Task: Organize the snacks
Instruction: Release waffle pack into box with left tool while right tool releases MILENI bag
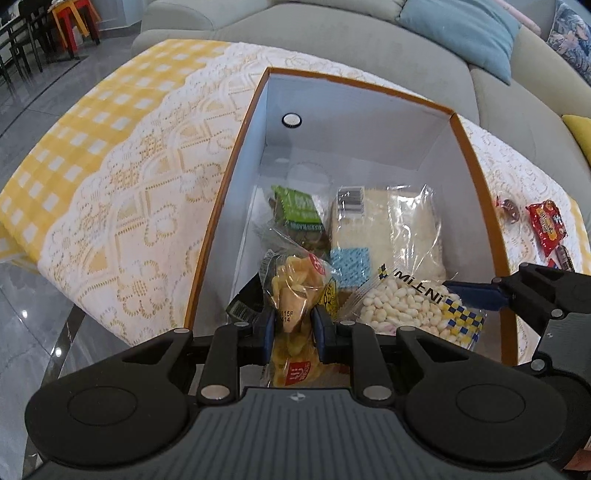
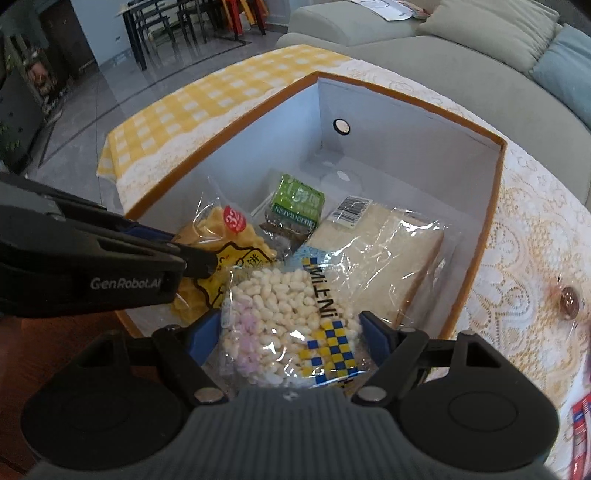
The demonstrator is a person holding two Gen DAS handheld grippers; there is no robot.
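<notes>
An orange-rimmed white box (image 1: 236, 206) (image 2: 476, 266) stands on the lace cloth. My left gripper (image 1: 293, 328) is shut on a clear bag of yellow snacks (image 1: 295, 288) (image 2: 221, 236) at the box's near left. My right gripper (image 2: 290, 332) is shut on a clear MiLENi bag of white puffs (image 2: 280, 310) (image 1: 406, 306) at the near right; it also shows in the left wrist view (image 1: 476, 295). A green raisin pack (image 1: 299, 210) (image 2: 295, 206) and a wrapped white bread pack (image 1: 399, 225) (image 2: 376, 254) lie in the box.
Right of the box on the cloth lie a red snack pack (image 1: 546, 225), a brown wrapped candy (image 1: 511, 210) (image 2: 569, 301) and another red pack (image 2: 580, 424). A grey sofa (image 1: 369, 33) is behind. The table edge and grey floor (image 1: 33, 295) are at left.
</notes>
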